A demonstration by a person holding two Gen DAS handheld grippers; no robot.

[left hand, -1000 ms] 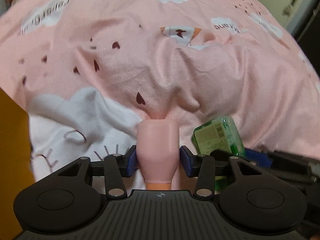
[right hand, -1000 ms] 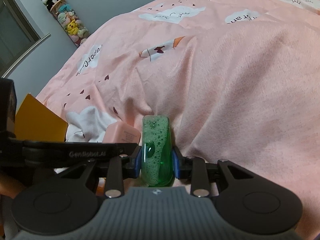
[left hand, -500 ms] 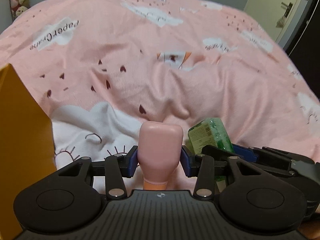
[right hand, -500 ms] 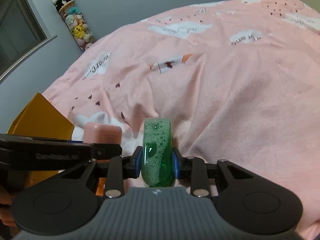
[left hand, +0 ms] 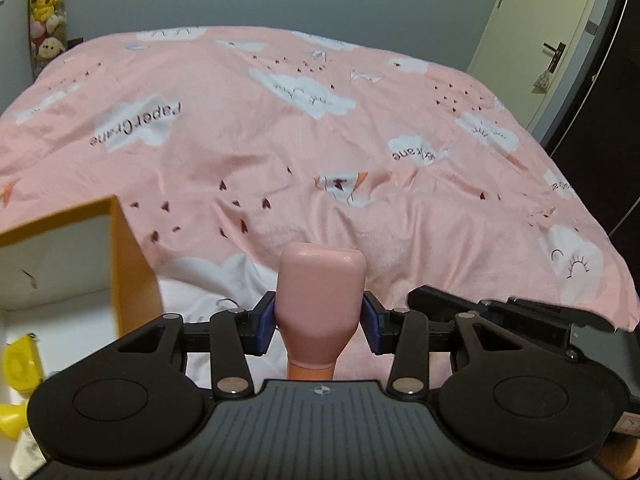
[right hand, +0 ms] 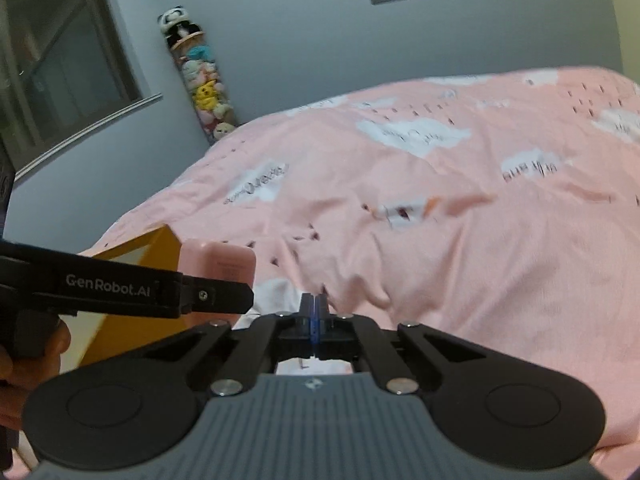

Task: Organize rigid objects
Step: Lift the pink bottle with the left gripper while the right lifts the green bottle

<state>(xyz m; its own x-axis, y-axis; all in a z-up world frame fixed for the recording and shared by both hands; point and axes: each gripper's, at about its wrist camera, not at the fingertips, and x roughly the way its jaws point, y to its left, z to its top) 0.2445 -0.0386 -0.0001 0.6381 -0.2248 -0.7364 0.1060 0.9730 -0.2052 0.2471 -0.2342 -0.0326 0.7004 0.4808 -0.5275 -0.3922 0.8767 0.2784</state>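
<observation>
Pink bottle (left hand: 322, 296): clamped between the blue pads (left hand: 265, 322) of the left gripper (left hand: 320, 320), cap end toward the camera, broad flat base pointing away. Pads bear on the wide body just above where it narrows to the neck; judged a sound hold, since the taper below would resist slipping back. Bottle is in the air above the pink duvet (left hand: 360, 160), not touching it. In the right wrist view the same bottle (right hand: 224, 262) shows just past the left tool's black arm

Right gripper (right hand: 315, 312): fingers pressed together, blue pads meeting, nothing between them. No green bottle visible in either view; cannot say where it lies

Orange box (left hand: 132, 264): open-topped, pale inside, at the left of the left gripper. Its near corner and right wall stand just beside the bottle. Yellow items (left hand: 18, 364) lie on its floor at the lower left; what they are is unclear. Judged the destination, which would explain the bottle being carried high: it must clear the wall's top edge before going down

Room: box interior looks largely open behind the yellow items. The two tools are close together, right gripper (left hand: 500, 312) just right of the left one, so a leftward swing leads away from it. Duvet is soft and wrinkled; the box may sit unevenly. Soft toys (right hand: 204, 92) and door (left hand: 548, 40) well apart from the work
</observation>
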